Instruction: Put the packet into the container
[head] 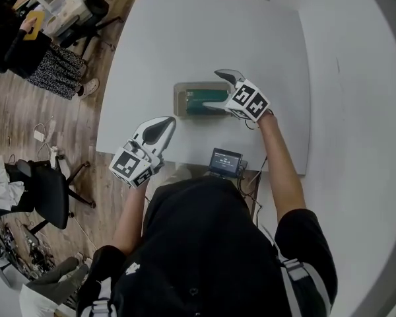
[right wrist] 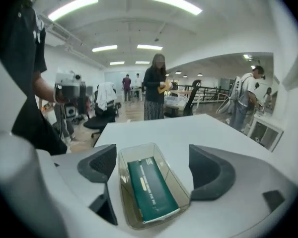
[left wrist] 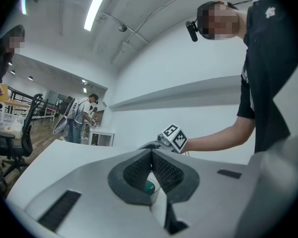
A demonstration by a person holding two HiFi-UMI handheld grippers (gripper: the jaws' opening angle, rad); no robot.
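Note:
A clear plastic container [head: 182,99] sits mid-table on the white table [head: 185,38], and a dark green packet [head: 202,102] lies flat inside it. My right gripper [head: 218,90] hovers just above the container's right end, open, with nothing between its jaws. In the right gripper view the packet [right wrist: 149,190] lies in the container [right wrist: 180,182], below and between the wide-apart pads [right wrist: 100,165] of the right gripper [right wrist: 154,170]. My left gripper [head: 160,129] stays near the table's front edge, left of the container, shut and empty. In the left gripper view its pads [left wrist: 139,170] meet.
A small device with a screen [head: 225,161] rests at the table's front edge. An office chair [head: 49,190] stands on the wooden floor to the left. A white wall [head: 356,111] borders the table on the right. A person [right wrist: 155,86] stands beyond the table's far end.

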